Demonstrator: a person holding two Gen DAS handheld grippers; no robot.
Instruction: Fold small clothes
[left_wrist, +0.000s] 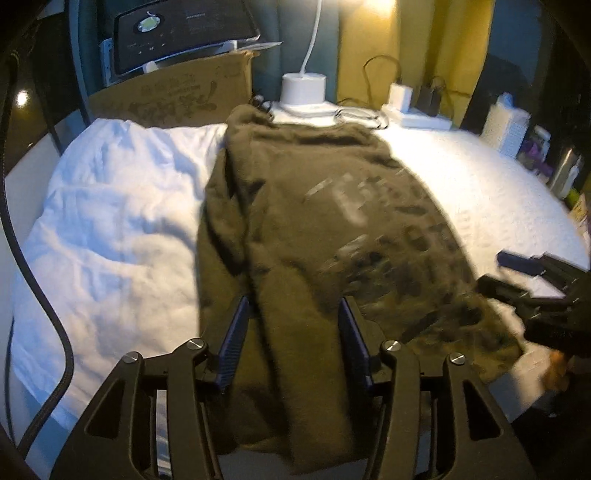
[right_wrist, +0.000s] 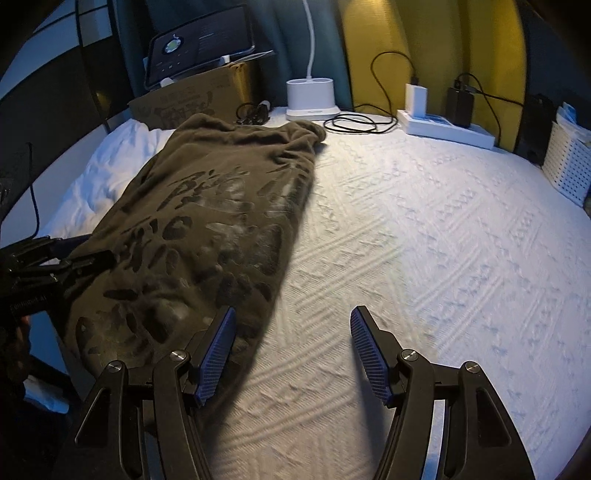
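Observation:
An olive-brown printed shirt (left_wrist: 325, 229) lies lengthwise on the white bedcover (left_wrist: 110, 221), folded into a long strip. My left gripper (left_wrist: 293, 308) is open, its jaws straddling the shirt's near end. In the right wrist view the shirt (right_wrist: 207, 229) lies to the left, and my right gripper (right_wrist: 293, 317) is open and empty over the bare bedcover (right_wrist: 424, 240), its left finger at the shirt's right edge. The right gripper also shows at the right of the left wrist view (left_wrist: 491, 271), open. The left gripper shows at the left of the right wrist view (right_wrist: 90, 249), over the shirt's left edge.
At the far end stand a cardboard box (left_wrist: 177, 92) with a dark device (left_wrist: 184, 33), a white lamp base (left_wrist: 303, 88), chargers and cables (right_wrist: 436, 110), and a white perforated basket (right_wrist: 570, 158). A black cable (left_wrist: 22, 236) hangs at the left.

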